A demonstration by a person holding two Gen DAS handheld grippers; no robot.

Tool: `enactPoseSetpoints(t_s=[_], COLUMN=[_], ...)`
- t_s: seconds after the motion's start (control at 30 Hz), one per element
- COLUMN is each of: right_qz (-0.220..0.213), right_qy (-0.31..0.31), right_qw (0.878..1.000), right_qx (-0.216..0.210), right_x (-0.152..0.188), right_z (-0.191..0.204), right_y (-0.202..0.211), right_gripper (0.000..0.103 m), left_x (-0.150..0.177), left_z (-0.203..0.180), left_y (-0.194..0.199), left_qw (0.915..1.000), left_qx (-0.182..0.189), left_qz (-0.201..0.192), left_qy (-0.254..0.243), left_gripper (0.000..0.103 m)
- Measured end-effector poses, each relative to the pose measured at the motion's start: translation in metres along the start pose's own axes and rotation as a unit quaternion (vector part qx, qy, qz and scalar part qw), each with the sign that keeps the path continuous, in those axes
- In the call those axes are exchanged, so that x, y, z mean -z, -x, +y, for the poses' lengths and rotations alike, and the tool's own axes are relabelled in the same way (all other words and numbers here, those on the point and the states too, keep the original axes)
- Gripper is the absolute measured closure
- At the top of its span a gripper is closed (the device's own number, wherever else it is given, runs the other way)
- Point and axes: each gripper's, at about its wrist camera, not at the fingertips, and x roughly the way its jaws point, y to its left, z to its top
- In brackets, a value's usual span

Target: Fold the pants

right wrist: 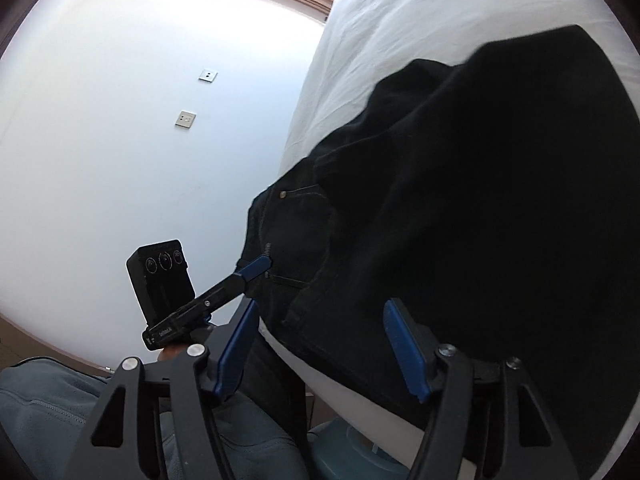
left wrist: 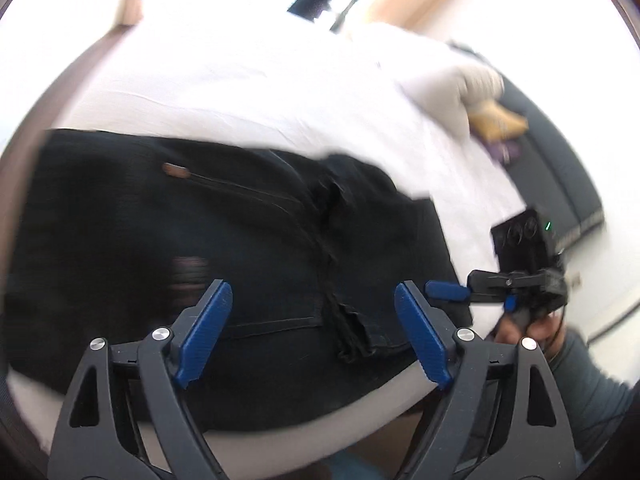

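Black denim pants point(left wrist: 224, 264) are lying on the white-sheeted bed point(left wrist: 248, 96), bunched near its front edge with a bit of the fabric hanging over that edge. From the left wrist view you can see a back pocket seam, a small brown leather tab up by the waistband, and a belt loop running down the middle of the pants. Left gripper point(left wrist: 312, 336), black frame with blue ribbed pads, has its jaws spread wide and nothing between them, hovering over the pants at the bed's near edge. Over at the right side of the pants sits the right gripper point(left wrist: 446, 291), seen side-on with a black camera box on top and a hand wrapped around the handle; its blue tip is right at the pants' edge, but that view is too blurry to say if it touches. In the right wrist view the right gripper point(right wrist: 320, 344) is also wide open, empty, pointed at the pants where they drape off the bed. The other tool there is the left gripper point(right wrist: 256, 267), its blue tips up against the denim by a rivet. Farther back on the bed, a grey pillow point(left wrist: 452, 88). White wall beside the bed has two square outlet plates point(right wrist: 185, 119).
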Motion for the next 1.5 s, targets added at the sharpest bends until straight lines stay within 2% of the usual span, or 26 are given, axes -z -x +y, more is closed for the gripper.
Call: enactPoseSetpoints(t_s=[0.07, 0.13, 0.23, 0.33, 0.43, 0.57, 0.6, 0.67, 0.77, 0.8, 0.83, 0.87, 1.03, 1.17, 1.23, 1.3, 1.37, 1.43, 1.5], right_qz=[-0.009, -0.013, -0.017, -0.025, -0.032, -0.024, -0.022, -0.020, -0.015, -0.015, -0.014, -0.013, -0.002, 0.010, 0.013, 0.015, 0.016, 0.027, 0.021], right_qy=[0.002, -0.001, -0.011, -0.026, -0.045, -0.059, -0.062, -0.063, -0.063, -0.065, -0.067, -0.069, -0.074, -0.073, -0.059, -0.054, -0.056, -0.064, -0.076], right_qw=[1.000, 1.000, 1.000, 0.999, 0.998, 0.998, 0.997, 0.997, 0.997, 0.997, 0.997, 0.997, 0.997, 0.997, 0.998, 0.998, 0.998, 0.997, 0.996], right_qx=[-0.009, -0.013, -0.019, -0.026, -0.036, -0.029, -0.027, -0.028, -0.031, -0.031, -0.031, -0.029, -0.017, -0.009, -0.011, 0.005, 0.008, 0.037, 0.033], right_x=[-0.005, -0.014, -0.027, -0.037, -0.042, -0.044, -0.043, -0.041, -0.040, -0.040, -0.040, -0.040, -0.041, -0.046, -0.050, -0.059, -0.068, -0.075, -0.081], right_z=[0.006, 0.012, 0.016, 0.018, 0.017, 0.016, 0.014, 0.013, 0.011, 0.010, 0.008, 0.007, 0.005, 0.010, 0.017, 0.019, 0.016, 0.008, 0.002], right_y=[-0.010, -0.026, -0.045, -0.060, -0.072, -0.082, -0.083, -0.084, -0.082, -0.083, -0.084, -0.085, -0.092, -0.093, -0.094, -0.098, -0.102, -0.112, -0.117], right_gripper=[0.035, 0.035, 0.035, 0.035, 0.035, 0.035, 0.035, 0.035, 0.035, 0.035, 0.035, 0.035, 0.035, 0.035, 0.035, 0.035, 0.035, 0.036, 0.037], left_x=[0.005, 0.014, 0.032, 0.044, 0.049, 0.050, 0.051, 0.053, 0.052, 0.051, 0.050, 0.049, 0.041, 0.030, 0.026, 0.022, 0.015, 0.008, 0.000], left_z=[0.021, 0.046, 0.088, 0.116, 0.132, 0.141, 0.146, 0.155, 0.163, 0.163, 0.164, 0.165, 0.159, 0.149, 0.141, 0.127, 0.116, 0.105, 0.095], left_y=[0.028, 0.055, 0.084, 0.088, 0.078, 0.053, 0.047, 0.044, 0.042, 0.041, 0.037, 0.032, 0.025, 0.031, 0.034, 0.037, 0.039, 0.040, 0.043], left_qw=[0.9990, 0.9946, 0.9805, 0.9698, 0.9635, 0.9652, 0.9631, 0.9556, 0.9497, 0.9504, 0.9514, 0.9514, 0.9496, 0.9510, 0.9543, 0.9588, 0.9613, 0.9644, 0.9686], left_qx=[-0.019, -0.036, -0.061, -0.088, -0.069, -0.045, -0.039, -0.021, -0.007, -0.006, -0.006, -0.011, -0.006, 0.005, 0.009, 0.010, 0.012, 0.014, 0.014], left_qz=[-0.022, -0.055, -0.095, -0.099, -0.094, -0.068, -0.064, -0.080, -0.085, -0.083, -0.073, -0.060, -0.059, -0.068, -0.072, -0.078, -0.079, -0.082, -0.086], left_qy=[0.034, 0.080, 0.161, 0.204, 0.241, 0.248, 0.258, 0.283, 0.301, 0.300, 0.299, 0.302, 0.308, 0.301, 0.290, 0.273, 0.264, 0.251, 0.233], left_gripper=[0.019, 0.016, 0.013, 0.013, 0.013, 0.013, 0.013, 0.013, 0.019, 0.036, 0.061, 0.071, 0.087, 0.089, 0.090, 0.090, 0.090, 0.090, 0.090])
